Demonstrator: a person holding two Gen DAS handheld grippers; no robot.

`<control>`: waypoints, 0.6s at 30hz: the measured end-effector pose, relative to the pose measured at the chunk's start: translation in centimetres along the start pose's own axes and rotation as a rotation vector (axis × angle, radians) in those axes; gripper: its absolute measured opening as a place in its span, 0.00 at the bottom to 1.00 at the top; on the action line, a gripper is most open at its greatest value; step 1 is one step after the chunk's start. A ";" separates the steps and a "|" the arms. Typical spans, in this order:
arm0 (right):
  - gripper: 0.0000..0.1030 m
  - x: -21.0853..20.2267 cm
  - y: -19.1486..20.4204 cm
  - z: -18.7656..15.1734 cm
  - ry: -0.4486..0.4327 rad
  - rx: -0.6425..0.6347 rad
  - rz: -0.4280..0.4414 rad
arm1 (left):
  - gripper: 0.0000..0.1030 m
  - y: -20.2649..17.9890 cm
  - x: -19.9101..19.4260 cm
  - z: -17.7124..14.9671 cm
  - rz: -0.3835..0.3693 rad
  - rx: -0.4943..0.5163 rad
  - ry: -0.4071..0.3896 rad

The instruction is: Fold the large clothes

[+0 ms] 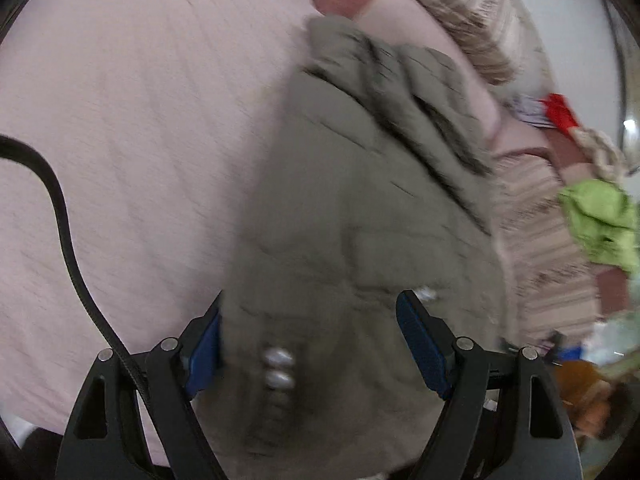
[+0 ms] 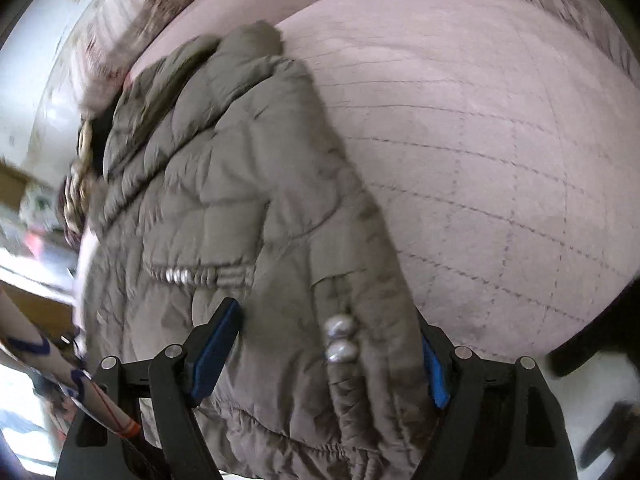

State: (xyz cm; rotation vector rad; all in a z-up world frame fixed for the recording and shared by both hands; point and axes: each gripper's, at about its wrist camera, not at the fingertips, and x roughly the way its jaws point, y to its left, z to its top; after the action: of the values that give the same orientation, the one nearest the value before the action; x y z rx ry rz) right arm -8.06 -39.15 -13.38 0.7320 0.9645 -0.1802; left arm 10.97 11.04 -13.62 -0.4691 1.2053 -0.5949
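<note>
A grey-olive quilted puffer jacket lies on a pink quilted bed cover. In the left wrist view it is blurred. My left gripper is open, its blue-padded fingers wide apart over the jacket's lower part near silver snaps. In the right wrist view the jacket lies folded lengthwise, collar far away. My right gripper is open, jaws straddling the jacket's near edge and a cuff with silver snaps. I cannot tell whether the pads touch the fabric.
Striped beige and red bedding lies to the right of the jacket, with a lime green cloth and a red item on it. A black cable crosses the left. The pink cover extends to the right.
</note>
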 end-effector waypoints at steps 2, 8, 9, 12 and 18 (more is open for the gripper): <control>0.81 -0.1 0.2 -0.4 0.008 -0.012 0.015 | 0.77 -0.6 0.0 -1.2 -0.015 0.022 0.019; 0.80 -0.4 0.1 -1.2 0.043 -0.025 0.050 | 0.77 -1.1 -1.5 -4.2 -0.069 0.045 0.000; 0.80 -0.4 0.1 -1.4 0.048 -0.030 0.055 | 0.77 -1.1 -1.6 -4.6 -0.084 0.039 -0.006; 0.80 -0.6 0.4 -2.0 0.066 -0.059 0.061 | 0.77 -1.0 -1.5 -5.1 -0.109 0.029 -0.007; 0.81 -0.9 1.5 -3.6 0.100 -0.137 0.084 | 0.79 -0.9 -0.3 -6.5 -0.139 -0.008 -0.008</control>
State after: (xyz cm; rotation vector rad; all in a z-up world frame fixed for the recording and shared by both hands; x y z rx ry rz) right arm -10.36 -35.89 -13.27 0.6586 1.0282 -0.0033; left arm 4.49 10.39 -14.74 -0.5650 1.1742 -0.7070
